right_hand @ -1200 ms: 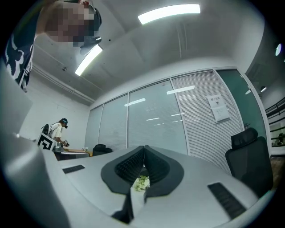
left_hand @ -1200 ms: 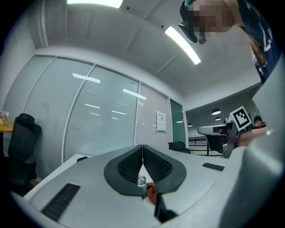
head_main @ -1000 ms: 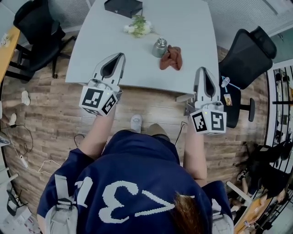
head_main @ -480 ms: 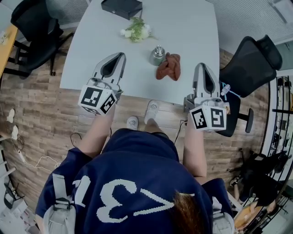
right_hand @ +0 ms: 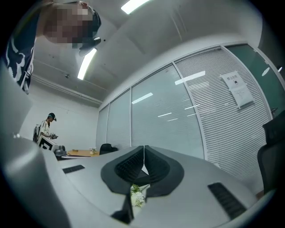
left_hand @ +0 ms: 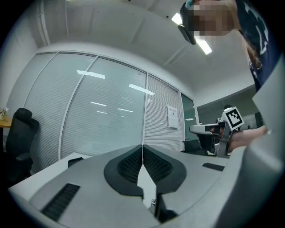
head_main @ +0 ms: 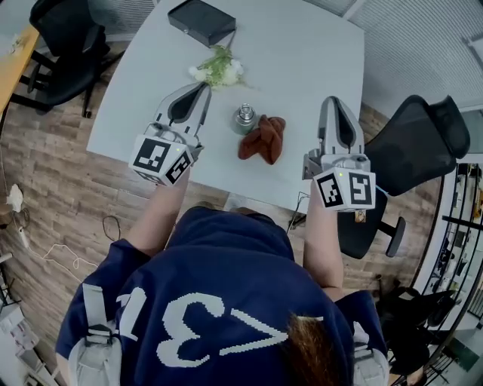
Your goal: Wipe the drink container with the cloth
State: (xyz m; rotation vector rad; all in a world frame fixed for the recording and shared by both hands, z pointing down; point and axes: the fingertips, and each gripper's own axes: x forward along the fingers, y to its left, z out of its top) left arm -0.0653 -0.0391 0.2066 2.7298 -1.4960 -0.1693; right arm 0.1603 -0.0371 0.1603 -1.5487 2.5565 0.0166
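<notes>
The left gripper (head_main: 199, 90) and the right gripper (head_main: 333, 103) are held level over the table's (head_main: 302, 53) near edge, jaws closed on nothing. Between them the drink container (head_main: 243, 119) is stood upright, with the cloth (head_main: 263, 139) bunched just beside it, presumably kept close for wiping. Neither is touched.

White flowers (head_main: 217, 68) and a black box (head_main: 201, 21), perhaps a case, on the grey table (head_main: 302, 60)

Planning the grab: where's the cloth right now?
Head view: reddish-brown cloth lies crumpled on the grey table, just right of the metal drink container.
</notes>
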